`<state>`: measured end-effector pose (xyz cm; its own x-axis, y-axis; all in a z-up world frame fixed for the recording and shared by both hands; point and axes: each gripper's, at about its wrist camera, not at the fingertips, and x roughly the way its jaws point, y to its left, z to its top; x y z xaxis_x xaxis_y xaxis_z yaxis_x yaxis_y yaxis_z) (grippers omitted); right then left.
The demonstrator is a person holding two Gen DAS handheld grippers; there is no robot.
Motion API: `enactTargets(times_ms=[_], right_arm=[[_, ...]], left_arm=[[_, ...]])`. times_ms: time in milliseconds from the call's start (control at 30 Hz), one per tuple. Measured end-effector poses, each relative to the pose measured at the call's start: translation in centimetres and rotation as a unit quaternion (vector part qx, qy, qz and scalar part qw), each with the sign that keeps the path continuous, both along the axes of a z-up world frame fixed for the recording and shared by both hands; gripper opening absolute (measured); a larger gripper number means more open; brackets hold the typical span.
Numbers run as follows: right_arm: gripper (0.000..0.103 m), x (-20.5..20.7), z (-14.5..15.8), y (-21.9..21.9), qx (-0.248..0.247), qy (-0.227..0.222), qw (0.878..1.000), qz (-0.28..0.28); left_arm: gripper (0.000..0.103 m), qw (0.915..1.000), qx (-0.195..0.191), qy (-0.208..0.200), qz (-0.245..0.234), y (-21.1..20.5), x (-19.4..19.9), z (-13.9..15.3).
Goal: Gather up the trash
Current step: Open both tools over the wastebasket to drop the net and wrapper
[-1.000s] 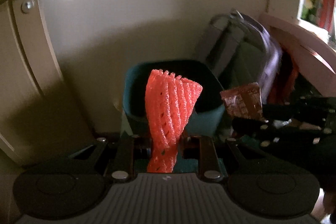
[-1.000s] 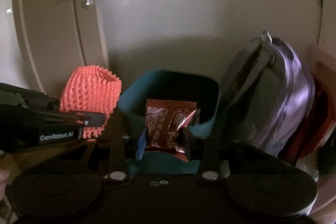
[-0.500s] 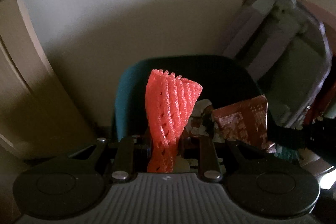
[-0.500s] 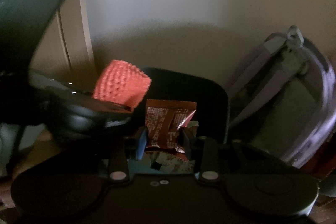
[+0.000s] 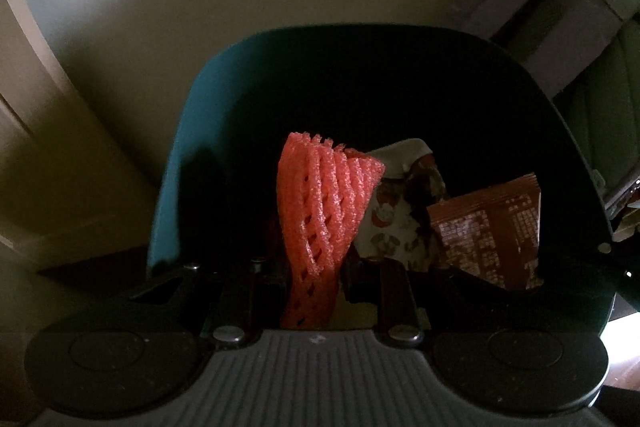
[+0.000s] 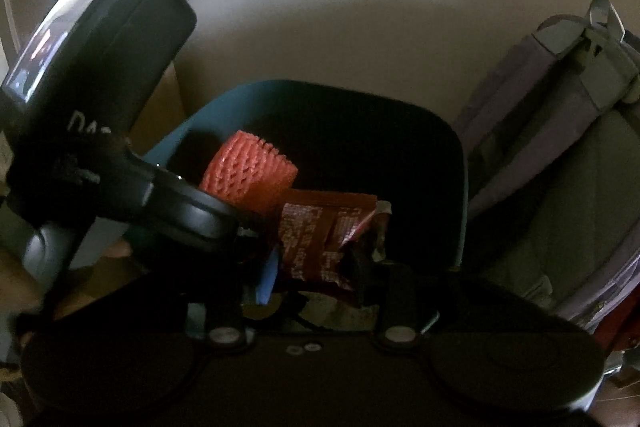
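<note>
- Against a pale wall, the teal bin gapes directly beneath both grippers.
- Left gripper pinches the orange foam net upright.
- Right gripper, jaws just easing apart, cradles the brown wrapper.

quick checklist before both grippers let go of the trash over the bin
1. Left gripper holds the orange foam fruit net: ok.
2. Net above the teal plastic bin's opening: ok.
3. Right gripper has the brown foil snack wrapper between its fingers: ok; its jaws have just been opening, firm grip: cannot tell.
4. Wrapper above the bin's opening: ok.
5. Room in the bin: ok; only a crumpled printed wrapper shows inside.
6. Purple backpack clear of the drop: ok, beside the bin.
</note>
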<state>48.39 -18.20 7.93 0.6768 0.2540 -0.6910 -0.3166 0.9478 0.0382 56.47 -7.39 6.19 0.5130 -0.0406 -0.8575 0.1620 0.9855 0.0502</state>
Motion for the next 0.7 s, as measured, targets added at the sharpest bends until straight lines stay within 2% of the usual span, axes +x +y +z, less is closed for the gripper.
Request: enactTargets(times_ms=[167, 233, 400, 433, 500, 700], right_arm=[[0.038, -0.6, 0.1, -0.4, -0.003, -0.010, 1.000, -0.008], [0.039, -1.1, 0.2, -0.3, -0.003, -0.010, 1.000, -0.009], [0.054, -1.9, 0.9, -0.6, -0.005, -0.021, 1.000, -0.011], [0.054, -2.3, 1.1, -0.8, -0.002, -0.022, 1.000, -0.013], [0.056, -2.7, 1.6, -1.4, 0.002, -0.028, 0.999, -0.021], [0.063, -4.7, 3.4, -3.0, 0.024, -0.046, 0.998, -0.023]], left_arm=[[0.041, 0.9998, -0.019, -0.003, -0.003, 0.3, -0.3, -0.1], [0.044, 0.9997, -0.023, -0.008, -0.006, 0.5, -0.8, 0.0], [0.048, 0.9993, -0.032, -0.018, -0.009, 0.9, -2.3, 0.8], [0.051, 0.9991, -0.034, -0.021, -0.010, 1.0, -2.7, 1.0], [0.067, 0.9988, -0.037, -0.031, -0.006, 1.5, -3.0, 1.5], [0.078, 0.9970, -0.060, -0.049, -0.007, 2.7, -6.0, 3.6]])
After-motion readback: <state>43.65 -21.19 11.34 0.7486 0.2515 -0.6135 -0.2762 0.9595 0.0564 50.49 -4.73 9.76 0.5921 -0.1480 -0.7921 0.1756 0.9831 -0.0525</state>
